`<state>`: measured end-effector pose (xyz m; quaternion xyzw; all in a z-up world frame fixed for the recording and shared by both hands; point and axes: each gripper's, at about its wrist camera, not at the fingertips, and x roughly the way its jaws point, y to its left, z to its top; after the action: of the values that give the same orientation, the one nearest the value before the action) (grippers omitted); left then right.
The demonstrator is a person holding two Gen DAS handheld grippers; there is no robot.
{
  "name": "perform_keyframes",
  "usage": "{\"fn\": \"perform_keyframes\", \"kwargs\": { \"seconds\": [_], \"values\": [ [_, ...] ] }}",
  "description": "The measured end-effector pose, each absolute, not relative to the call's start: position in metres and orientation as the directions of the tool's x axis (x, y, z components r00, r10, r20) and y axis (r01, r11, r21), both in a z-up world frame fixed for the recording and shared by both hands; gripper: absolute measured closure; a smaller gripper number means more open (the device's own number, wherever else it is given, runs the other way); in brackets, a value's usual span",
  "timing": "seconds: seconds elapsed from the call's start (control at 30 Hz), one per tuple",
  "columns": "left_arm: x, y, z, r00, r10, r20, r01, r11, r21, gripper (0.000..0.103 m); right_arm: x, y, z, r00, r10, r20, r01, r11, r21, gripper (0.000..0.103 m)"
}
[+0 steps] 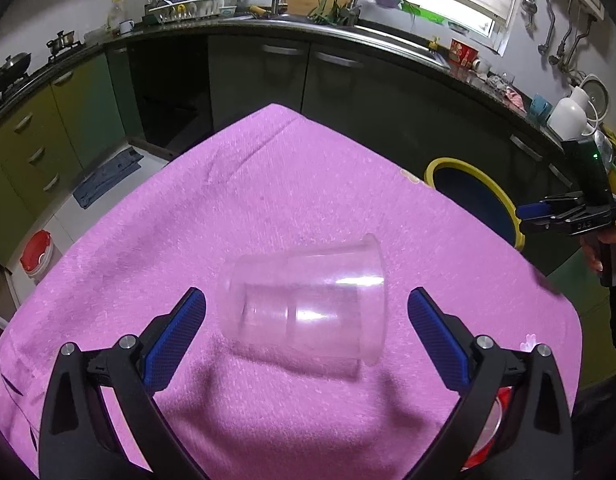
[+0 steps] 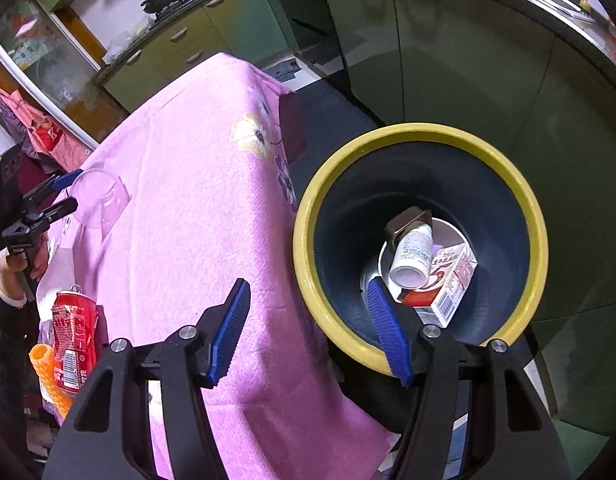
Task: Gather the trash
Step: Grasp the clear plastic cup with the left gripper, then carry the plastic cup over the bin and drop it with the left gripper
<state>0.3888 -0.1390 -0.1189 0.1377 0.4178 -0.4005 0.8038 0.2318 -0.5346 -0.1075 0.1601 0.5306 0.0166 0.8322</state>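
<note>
A clear plastic cup (image 1: 308,300) lies on its side on the pink tablecloth (image 1: 268,184). My left gripper (image 1: 306,300) is open, its blue pads on either side of the cup without touching it. The cup also shows in the right wrist view (image 2: 98,200). My right gripper (image 2: 308,332) is open and empty, over the table's edge and the rim of the yellow-rimmed dark bin (image 2: 520,200). The bin holds a white bottle (image 2: 412,258), a carton (image 2: 448,284) and a brown piece (image 2: 406,220). The bin also shows in the left wrist view (image 1: 504,196).
A red soda can (image 2: 74,338) and an orange ridged object (image 2: 48,372) stand at the table's near left corner. Green kitchen cabinets (image 1: 268,76) and a countertop with sink ring the table. A red-lidded tub (image 1: 36,256) sits on the floor at left.
</note>
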Motion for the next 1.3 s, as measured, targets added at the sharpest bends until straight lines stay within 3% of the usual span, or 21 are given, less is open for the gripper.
{"fn": "perform_keyframes", "kwargs": {
  "seconds": [0.47, 0.6, 0.73, 1.3],
  "values": [
    [0.404, -0.147, -0.136, 0.27, -0.536, -0.8, 0.758, 0.631, -0.166, 0.007, 0.236, -0.522, -0.109, 0.422, 0.207, -0.883, 0.114, 0.954, 0.278, 0.042],
    [0.406, -0.148, -0.137, 0.268, -0.53, -0.805, 0.751, 0.638, -0.17, 0.024, 0.237, -0.52, -0.111, 0.418, 0.21, -0.884, 0.11, 0.954, 0.278, 0.042],
    [0.405, -0.147, -0.135, 0.279, -0.523, -0.806, 0.745, 0.647, -0.162, 0.024, 0.236, -0.519, -0.111, 0.418, 0.213, -0.883, 0.108, 0.954, 0.281, 0.042],
    [0.351, -0.175, -0.055, 0.339, -0.565, -0.752, 0.8, 0.594, -0.086, 0.024, 0.189, -0.543, -0.085, 0.511, 0.162, -0.844, 0.14, 0.954, 0.267, 0.042]
  ]
}}
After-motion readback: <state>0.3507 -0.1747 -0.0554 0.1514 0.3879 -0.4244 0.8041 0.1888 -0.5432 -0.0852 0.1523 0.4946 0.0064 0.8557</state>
